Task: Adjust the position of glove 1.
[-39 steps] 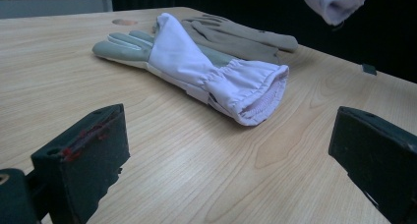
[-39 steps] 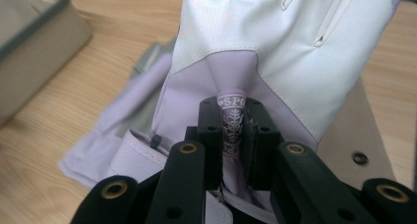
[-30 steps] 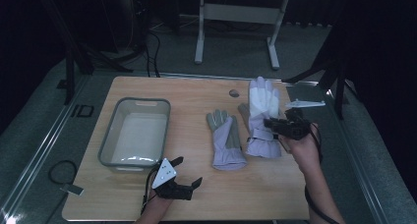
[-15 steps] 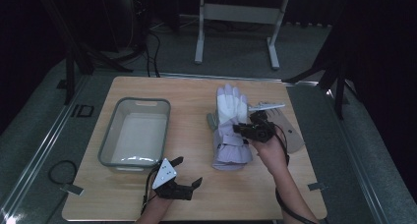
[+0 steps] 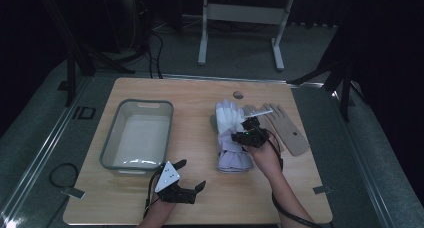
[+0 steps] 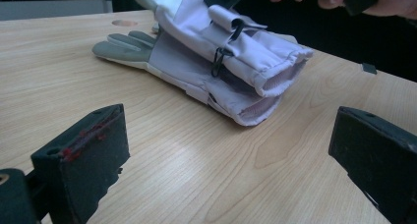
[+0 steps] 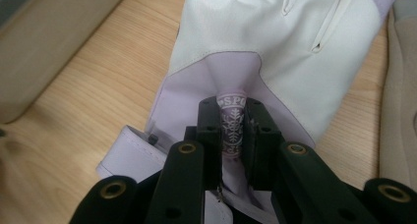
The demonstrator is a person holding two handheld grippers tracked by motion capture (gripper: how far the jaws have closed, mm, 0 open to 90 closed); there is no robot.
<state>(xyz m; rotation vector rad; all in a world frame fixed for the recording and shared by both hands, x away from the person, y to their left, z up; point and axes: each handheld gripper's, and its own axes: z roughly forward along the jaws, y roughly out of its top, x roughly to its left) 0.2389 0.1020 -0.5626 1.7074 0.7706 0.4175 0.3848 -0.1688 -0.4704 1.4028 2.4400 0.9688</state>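
- Right tongs (image 7: 231,130) are clenched on the top glove (image 7: 275,52), pinching a fold of cloth near its cuff; left tongs (image 5: 192,175) rest released on the table (image 5: 150,93), near the front edge.
- That glove lies stacked on a second glove (image 6: 162,57) at mid-table, right of the tub (image 5: 112,138).
- It looks soft, light and floppy to me; gripping by the cuff seems safest.
- Count: two stacked gloves, one tan glove (image 5: 287,130), one tub.

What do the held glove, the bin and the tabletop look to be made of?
Held glove: probably smooth white leather or synthetic, stitched seams, with a matte lilac fabric cuff. Bin: likely translucent grey plastic; its pale floor shows through. Tabletop: light wood or laminate with visible grain.
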